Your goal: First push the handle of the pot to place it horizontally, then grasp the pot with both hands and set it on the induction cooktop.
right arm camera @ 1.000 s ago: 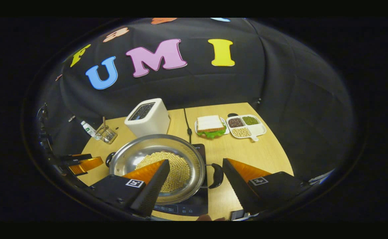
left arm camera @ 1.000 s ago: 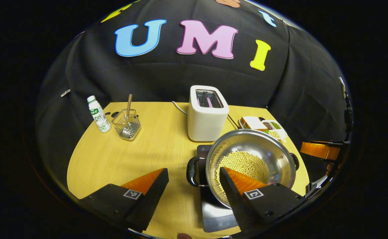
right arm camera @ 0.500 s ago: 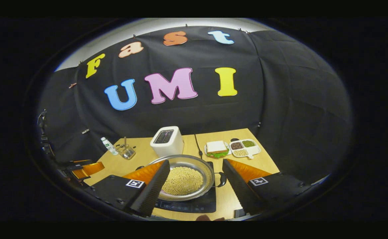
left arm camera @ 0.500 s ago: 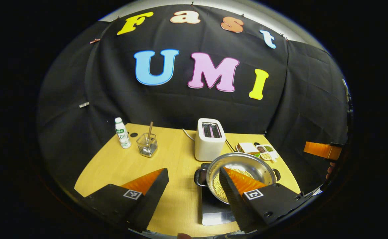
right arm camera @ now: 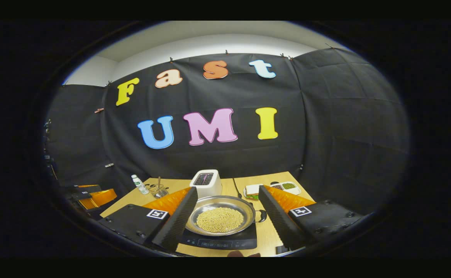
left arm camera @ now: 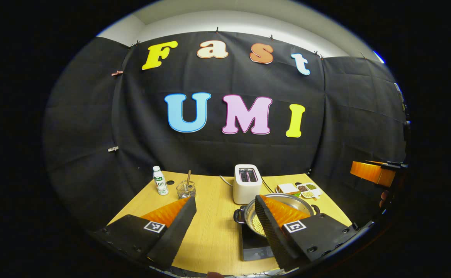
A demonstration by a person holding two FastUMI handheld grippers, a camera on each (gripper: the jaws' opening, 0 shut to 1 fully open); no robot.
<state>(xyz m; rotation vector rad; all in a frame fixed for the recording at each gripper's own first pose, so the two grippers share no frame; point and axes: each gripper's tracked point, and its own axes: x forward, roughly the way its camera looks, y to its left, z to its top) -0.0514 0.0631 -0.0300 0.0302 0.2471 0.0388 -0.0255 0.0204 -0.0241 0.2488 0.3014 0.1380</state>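
Both grippers have drawn back and up from the table since a second ago, so the pot looks much smaller now and more of the booth wall shows above it.

In the left gripper view, the left gripper (left arm camera: pixel 225 210) holds its jaws wide apart, clamped on nothing. The pot (left arm camera: pixel 257 221) sits low and right of centre, on the induction cooktop (left arm camera: pixel 255 247), half hidden behind the right-hand finger and well beyond the jaws. At the far right edge the right gripper (left arm camera: pixel 372 172) shows.

In the right gripper view, that gripper (right arm camera: pixel 228 200) also has its jaws spread, empty, and the pot (right arm camera: pixel 220 216) lies in the bottom centre, framed between the two fingers but well past them. It rests on the cooktop (right arm camera: pixel 219 242).

The small bottle (left arm camera: pixel 159 180) at the table's left carries a green label, too small to read.

The pot is shiny steel, wide and shallow, with black side handles lying level and a bed of pale yellow beans (right arm camera: pixel 220 220) inside.
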